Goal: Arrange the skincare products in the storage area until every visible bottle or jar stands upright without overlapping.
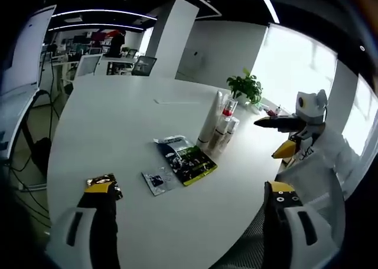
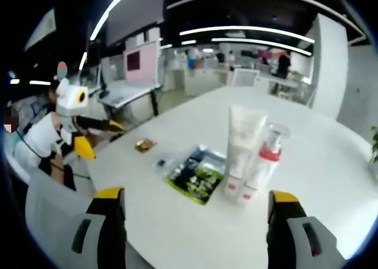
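Note:
Several skincare products stand upright and close together on the white round table [image 1: 106, 121]: a tall white tube [image 1: 209, 120], a clear bottle with a red collar [image 1: 228, 108] and a smaller white bottle [image 1: 231, 127]. In the right gripper view the tube [image 2: 243, 144] and the red-collared bottle [image 2: 266, 157] stand side by side. A black-and-green sachet [image 1: 186, 160] [image 2: 196, 174] and a small packet [image 1: 156, 180] [image 2: 162, 163] lie flat in front of them. My left gripper [image 1: 190, 190] is open over the near table edge. My right gripper [image 2: 196, 197] is open, short of the bottles.
A small gold-brown wrapper [image 1: 104, 181] [image 2: 144, 144] lies near the table edge. A potted plant [image 1: 245, 86] stands behind the bottles. The right gripper [image 1: 267, 139], held by a person in a white sleeve, comes in from the right. The left gripper [image 2: 101, 138] appears at the left. Chairs [image 1: 143, 65] stand beyond the table.

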